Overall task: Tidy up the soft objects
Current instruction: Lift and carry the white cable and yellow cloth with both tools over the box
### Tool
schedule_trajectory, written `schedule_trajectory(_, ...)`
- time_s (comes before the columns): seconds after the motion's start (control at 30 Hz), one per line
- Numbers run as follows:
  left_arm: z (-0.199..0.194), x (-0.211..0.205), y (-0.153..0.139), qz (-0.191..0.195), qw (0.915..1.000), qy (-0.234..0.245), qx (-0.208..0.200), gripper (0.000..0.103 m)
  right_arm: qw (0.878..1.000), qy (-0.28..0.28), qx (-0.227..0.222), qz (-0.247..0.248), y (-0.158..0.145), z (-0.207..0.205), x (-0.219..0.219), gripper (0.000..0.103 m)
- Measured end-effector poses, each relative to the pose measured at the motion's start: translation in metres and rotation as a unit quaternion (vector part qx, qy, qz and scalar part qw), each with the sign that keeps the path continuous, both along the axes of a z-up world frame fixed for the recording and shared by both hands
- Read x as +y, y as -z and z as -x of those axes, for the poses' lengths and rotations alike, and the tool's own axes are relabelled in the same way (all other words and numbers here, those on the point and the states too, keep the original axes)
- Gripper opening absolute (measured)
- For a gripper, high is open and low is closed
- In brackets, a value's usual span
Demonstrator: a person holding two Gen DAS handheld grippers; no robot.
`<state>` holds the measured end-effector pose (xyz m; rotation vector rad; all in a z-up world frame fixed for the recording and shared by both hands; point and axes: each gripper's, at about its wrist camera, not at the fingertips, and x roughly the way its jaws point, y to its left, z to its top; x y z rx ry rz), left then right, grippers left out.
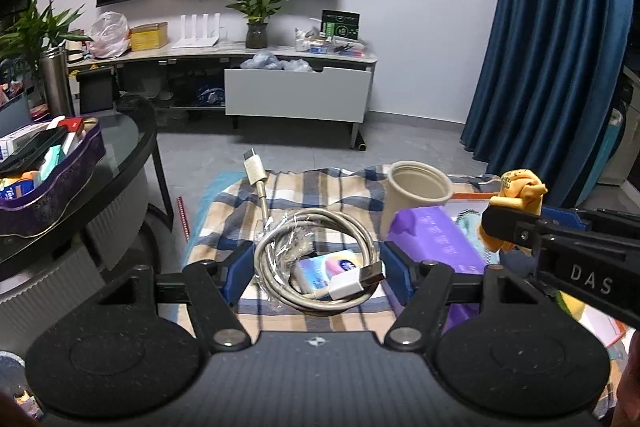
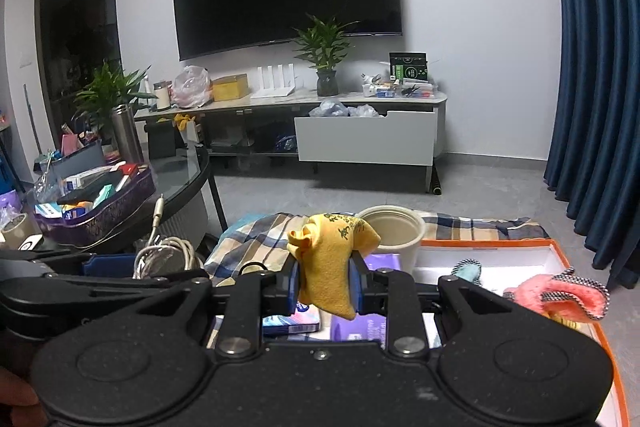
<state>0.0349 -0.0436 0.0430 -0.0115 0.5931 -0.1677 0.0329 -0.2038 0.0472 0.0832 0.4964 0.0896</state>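
Both tongs are loaded: the left gripper [image 1: 318, 269] stands half spread around a coiled white USB cable [image 1: 316, 259], and the right gripper [image 2: 325, 285] pinches a yellow cloth [image 2: 330, 259] above the plaid blanket [image 2: 256, 239]. Risk: the springy coil could slide from the pads. The cloth hangs upright, long axis vertical, near the orange-rimmed box [image 2: 560, 249].

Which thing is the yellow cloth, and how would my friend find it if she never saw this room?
Start at the checked blanket on the floor, with the orange-edged box beside it. Just above them the right gripper is shut on the yellow cloth, in front of a cream cup. It is the only bright yellow thing there, crumpled, with dark green printing; the fluffy cloth in the box is pink.
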Motion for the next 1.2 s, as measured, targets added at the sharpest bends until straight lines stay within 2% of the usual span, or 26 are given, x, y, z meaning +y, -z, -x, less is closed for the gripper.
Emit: schedule_trajectory(1.2,0.011,-0.061,0.002,-0.004,0.9972,0.075,0.003,0.069,0.997,0.071,-0.012,-0.016,-0.008,0.032,-0.064,0.031)
